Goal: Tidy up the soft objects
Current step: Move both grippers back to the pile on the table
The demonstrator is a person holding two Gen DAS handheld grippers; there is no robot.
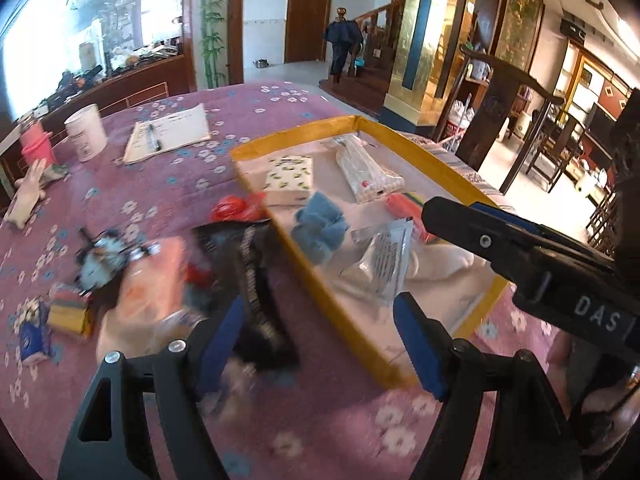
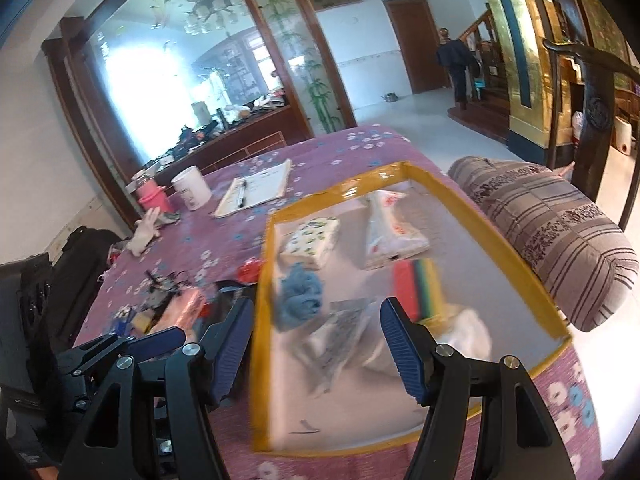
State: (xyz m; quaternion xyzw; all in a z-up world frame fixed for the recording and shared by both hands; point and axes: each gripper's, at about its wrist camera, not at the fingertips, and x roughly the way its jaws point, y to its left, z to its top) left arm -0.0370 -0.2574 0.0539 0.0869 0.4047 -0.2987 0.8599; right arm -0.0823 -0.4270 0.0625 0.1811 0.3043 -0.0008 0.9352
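Where the purple flowered cloth covers the tabletop (image 1: 248,104), a shallow yellow-rimmed tray (image 2: 534,264) sits on it and holds the sorted soft objects. Inside the tray: a leaf-printed tissue pack (image 2: 311,240) at the far left, a clear-wrapped tissue pack (image 2: 390,228) beside it, a crumpled blue cloth (image 2: 300,294) near the left wall, a clear plastic packet (image 2: 340,332) in the middle, a rainbow-striped sponge (image 2: 418,280) to the right, and a white soft item (image 2: 466,332) at the near right.

Outside the tray, left of its wall, lie a red bag (image 1: 236,206), a black fabric piece (image 1: 256,280), a pink pack (image 1: 148,288), a striped sponge (image 1: 70,308) and a small blue pack (image 1: 34,340), all blurred. A white cup (image 1: 86,132), a pink container (image 1: 36,146) and a notepad with pen (image 1: 168,134) stand farther back.

The left tongs (image 1: 320,340) are spread wide and empty above the tray's near-left wall. The right tongs (image 2: 316,352) are likewise spread wide and empty over the tray's near end.
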